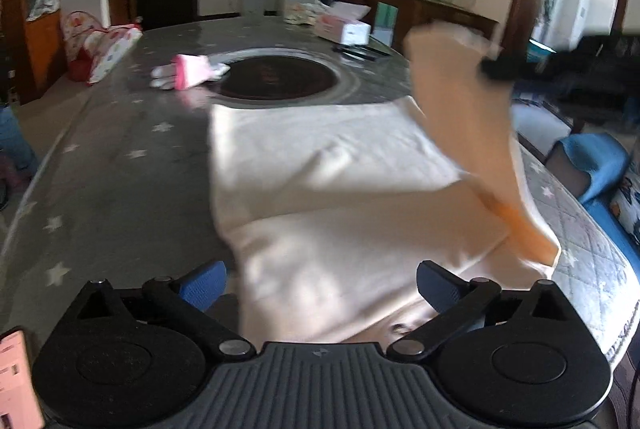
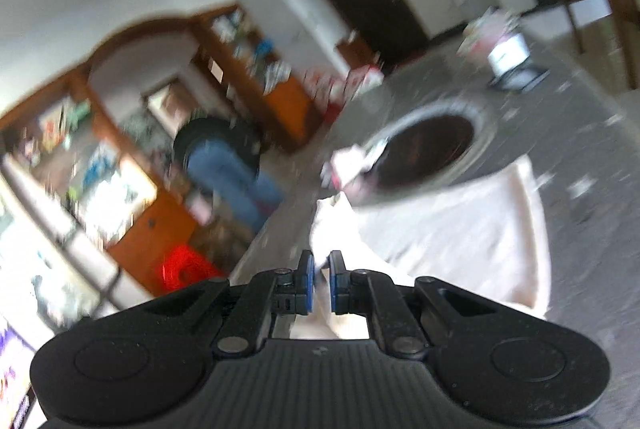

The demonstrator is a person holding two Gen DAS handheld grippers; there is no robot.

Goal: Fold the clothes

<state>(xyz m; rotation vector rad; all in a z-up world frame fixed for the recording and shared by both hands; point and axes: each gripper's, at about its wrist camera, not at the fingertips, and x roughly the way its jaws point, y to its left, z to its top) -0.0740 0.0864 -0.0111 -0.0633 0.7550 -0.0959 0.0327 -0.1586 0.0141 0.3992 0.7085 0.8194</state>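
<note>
Pinching a sleeve (image 1: 452, 85) of the cream garment (image 1: 340, 189), the right hand-held gripper (image 2: 319, 281) is lifting it inward for folding; the left hand-held gripper (image 1: 320, 285) is hanging wide open, empty, above the table (image 1: 120, 165).

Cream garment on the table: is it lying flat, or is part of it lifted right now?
Partly lifted. Most of the cream garment lies flat on the table, but its right edge is pulled up, pinched in the right gripper.

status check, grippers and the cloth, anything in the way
Left gripper open, nothing held. Right gripper shut on a raised corner of the cream garment. Pink-and-white gloves lie beyond the garment, clear of it.
</note>
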